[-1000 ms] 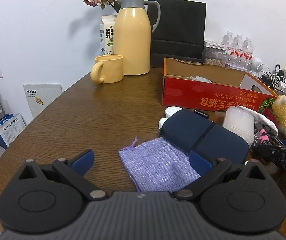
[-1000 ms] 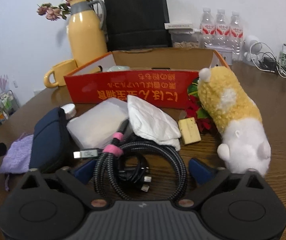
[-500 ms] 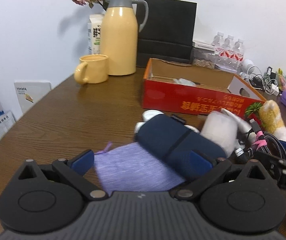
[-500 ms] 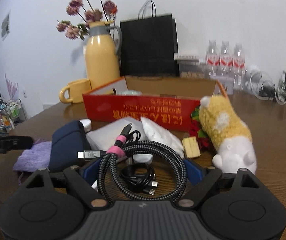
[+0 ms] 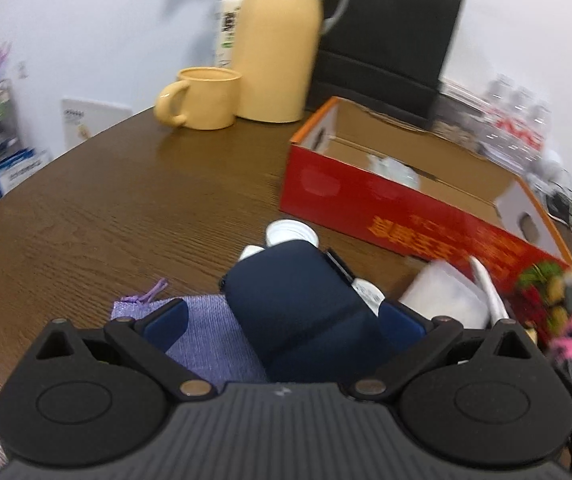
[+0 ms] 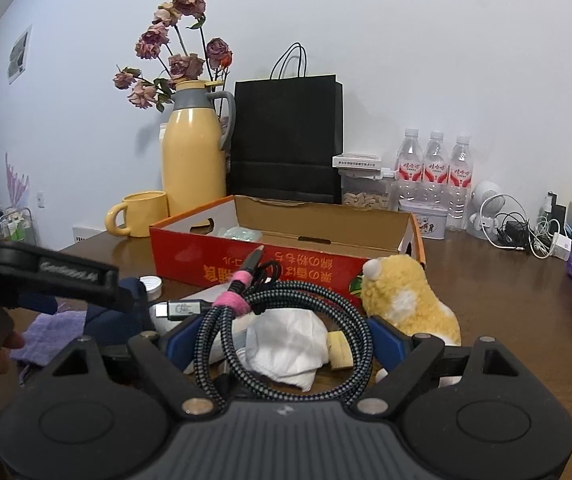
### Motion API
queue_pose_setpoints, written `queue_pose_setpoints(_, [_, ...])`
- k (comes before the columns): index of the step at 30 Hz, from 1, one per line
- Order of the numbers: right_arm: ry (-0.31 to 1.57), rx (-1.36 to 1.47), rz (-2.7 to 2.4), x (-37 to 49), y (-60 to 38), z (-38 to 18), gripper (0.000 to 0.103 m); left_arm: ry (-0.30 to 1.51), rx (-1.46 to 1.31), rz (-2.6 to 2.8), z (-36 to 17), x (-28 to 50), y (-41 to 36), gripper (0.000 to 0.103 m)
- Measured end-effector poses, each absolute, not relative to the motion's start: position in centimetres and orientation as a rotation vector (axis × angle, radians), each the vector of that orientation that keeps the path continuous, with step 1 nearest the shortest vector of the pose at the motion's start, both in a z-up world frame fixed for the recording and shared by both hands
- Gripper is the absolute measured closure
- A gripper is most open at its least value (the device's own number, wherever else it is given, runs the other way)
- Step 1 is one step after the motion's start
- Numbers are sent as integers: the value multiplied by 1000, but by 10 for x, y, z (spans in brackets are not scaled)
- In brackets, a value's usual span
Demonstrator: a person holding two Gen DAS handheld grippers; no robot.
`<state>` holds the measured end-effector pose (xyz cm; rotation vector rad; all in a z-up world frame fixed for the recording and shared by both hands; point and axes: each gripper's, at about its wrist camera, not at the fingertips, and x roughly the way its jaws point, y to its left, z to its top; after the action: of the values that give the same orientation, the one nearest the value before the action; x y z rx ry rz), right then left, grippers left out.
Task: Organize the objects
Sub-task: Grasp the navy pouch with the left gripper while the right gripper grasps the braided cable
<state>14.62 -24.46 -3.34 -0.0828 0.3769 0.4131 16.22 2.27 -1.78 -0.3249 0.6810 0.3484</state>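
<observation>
The red box [image 6: 286, 268] holds only one small pale item so far, so most of the sorting is left. The right gripper [image 6: 282, 340] has its fingers wide around the coiled cable [image 6: 286, 320], apparently lifted. The left gripper [image 5: 286, 320] stands wide around the navy pouch [image 5: 293, 300] on the table [image 5: 106, 208], not yet squeezing.

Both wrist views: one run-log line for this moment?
left tongs: open, astride navy pouch | right tongs: shut on cable coil | red box: pale item inside
</observation>
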Motion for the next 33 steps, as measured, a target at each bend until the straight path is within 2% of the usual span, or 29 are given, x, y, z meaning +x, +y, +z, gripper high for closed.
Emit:
queue_pose_setpoints(13, [394, -97, 412, 163, -241, -40, 16, 722, -413, 419, -32, 183, 26, 2])
queue_pose_setpoints(15, [396, -95, 414, 163, -241, -41, 16, 718, -408, 401, -31, 182, 25, 9])
queue_pose_setpoints(16, [396, -95, 413, 163, -240, -41, 16, 713, -406, 390, -29, 181, 23, 17])
queue_pose_setpoints(17, [397, -94, 413, 164, -241, -41, 16, 711, -402, 384, -28, 180, 22, 21])
queue_pose_setpoints(26, [398, -105, 404, 163, -238, -40, 16, 698, -390, 348, -23, 172, 20, 34])
queue_pose_setpoints(33, [389, -119, 401, 157, -234, -37, 16, 681, -386, 289, -18, 161, 25, 36])
